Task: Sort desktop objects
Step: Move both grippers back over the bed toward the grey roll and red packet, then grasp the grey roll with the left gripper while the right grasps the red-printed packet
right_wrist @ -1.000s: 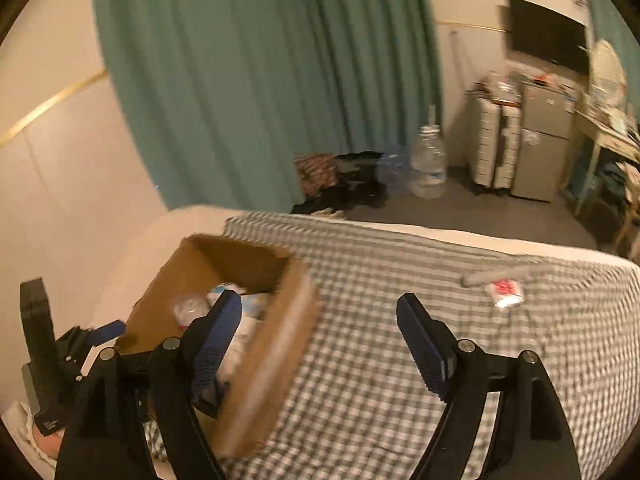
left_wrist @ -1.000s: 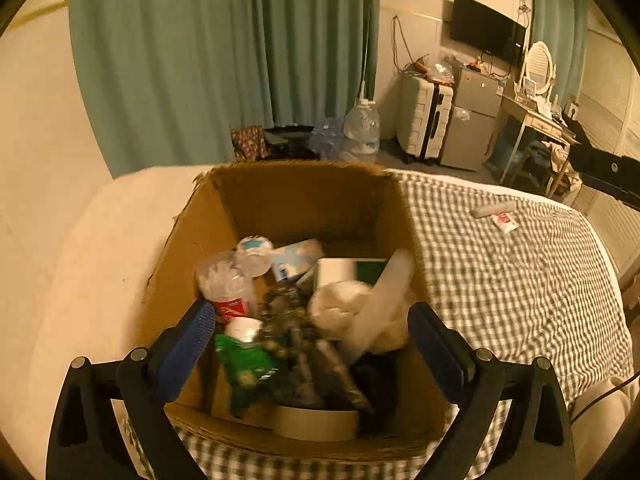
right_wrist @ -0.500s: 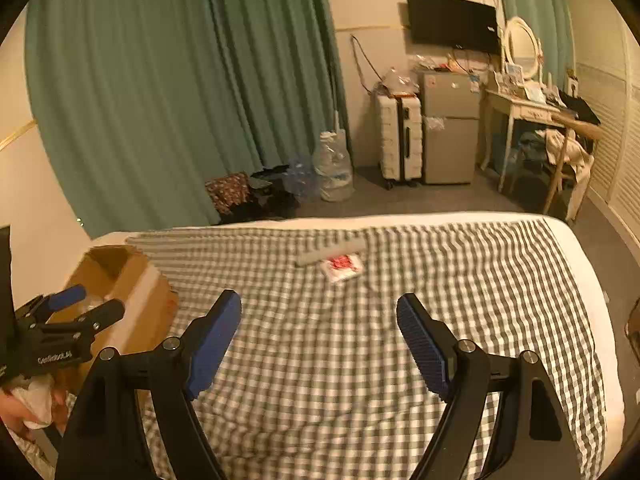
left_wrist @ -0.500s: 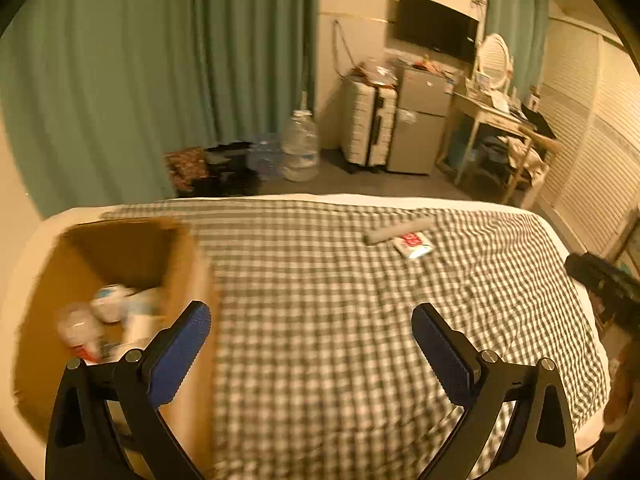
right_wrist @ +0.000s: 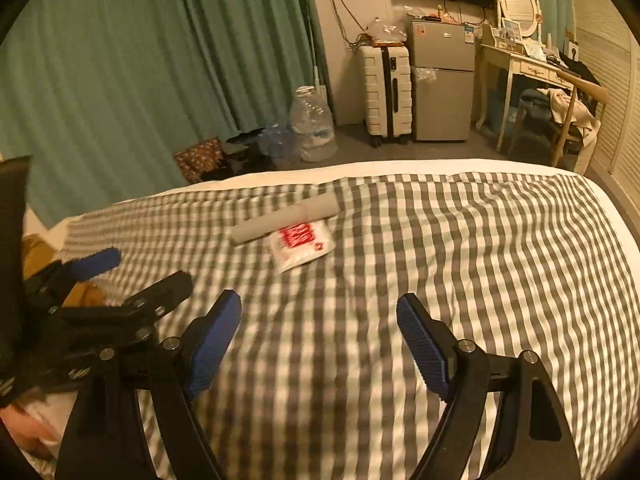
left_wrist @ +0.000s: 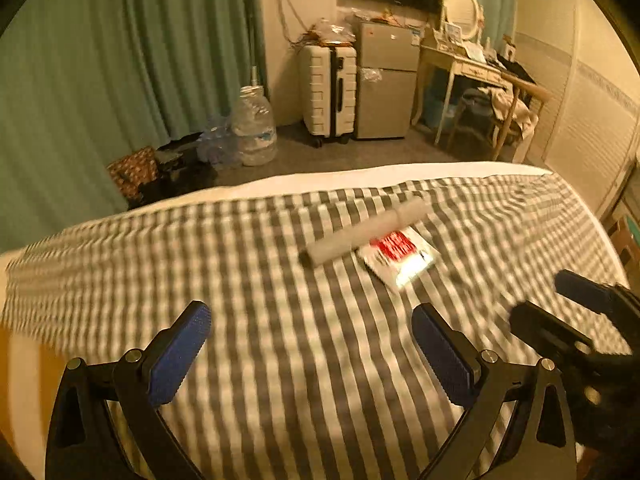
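A pale tube (left_wrist: 366, 230) (right_wrist: 286, 218) lies slantwise on the grey checked cloth (left_wrist: 280, 320) (right_wrist: 460, 248), and a white packet with red print (left_wrist: 398, 253) (right_wrist: 301, 243) lies against its near side. My left gripper (left_wrist: 310, 340) (right_wrist: 144, 276) hovers open over the cloth, short of both, with nothing between its blue pads. My right gripper (right_wrist: 320, 328) is open too and empty, with the tube and packet ahead of it, slightly left. In the left wrist view the right gripper (left_wrist: 560, 312) shows at the right edge.
A cardboard box (right_wrist: 38, 256) sits at the cloth's left end, mostly hidden behind the left gripper. Beyond the far edge are a green curtain (left_wrist: 120, 80), a water jug (left_wrist: 254, 128), a white suitcase (left_wrist: 330, 88), a small fridge (left_wrist: 386, 84) and a desk with a chair (left_wrist: 480, 80).
Both grippers swung right, away from the filled cardboard box, and sank towards the cloth. The tube and packet now appear much nearer in both views. Both pairs of jaws stayed open.
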Motion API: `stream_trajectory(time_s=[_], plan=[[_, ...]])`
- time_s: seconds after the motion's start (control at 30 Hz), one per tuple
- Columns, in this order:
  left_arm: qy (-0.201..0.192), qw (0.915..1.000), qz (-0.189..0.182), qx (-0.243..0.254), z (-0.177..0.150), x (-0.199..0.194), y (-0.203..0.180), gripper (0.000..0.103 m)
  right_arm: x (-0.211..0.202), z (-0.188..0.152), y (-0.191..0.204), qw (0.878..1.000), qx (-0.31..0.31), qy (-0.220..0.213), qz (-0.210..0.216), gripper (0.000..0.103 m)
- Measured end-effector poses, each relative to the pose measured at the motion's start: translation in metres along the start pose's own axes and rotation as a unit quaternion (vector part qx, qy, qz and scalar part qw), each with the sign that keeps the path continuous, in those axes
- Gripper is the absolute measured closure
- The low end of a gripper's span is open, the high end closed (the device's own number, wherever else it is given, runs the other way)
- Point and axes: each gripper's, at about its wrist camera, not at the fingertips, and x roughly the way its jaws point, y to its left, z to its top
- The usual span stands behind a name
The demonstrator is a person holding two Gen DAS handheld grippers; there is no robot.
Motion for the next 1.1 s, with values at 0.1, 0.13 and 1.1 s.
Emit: stream_trajectory(time_s=[0.1,0.13,1.1], plan=[[0.003,0.9994,-0.015,0.030,0.009,0.036,-0.006,0.000,0.018,-0.005,-0.014,1.000,0.022,0.004,-0.003,0.023],[0.002,0.9987,-0.017,0.048,0.013,0.048,-0.010,0.000,0.022,-0.005,-0.018,1.000,0.023,0.006,-0.005,0.023],[0.076,0.9908,-0.099,-0.052,0.005,0.082,0.054,0.084,0.124,0.011,0.035,0.992,-0.095,0.077,-0.012,0.023]])
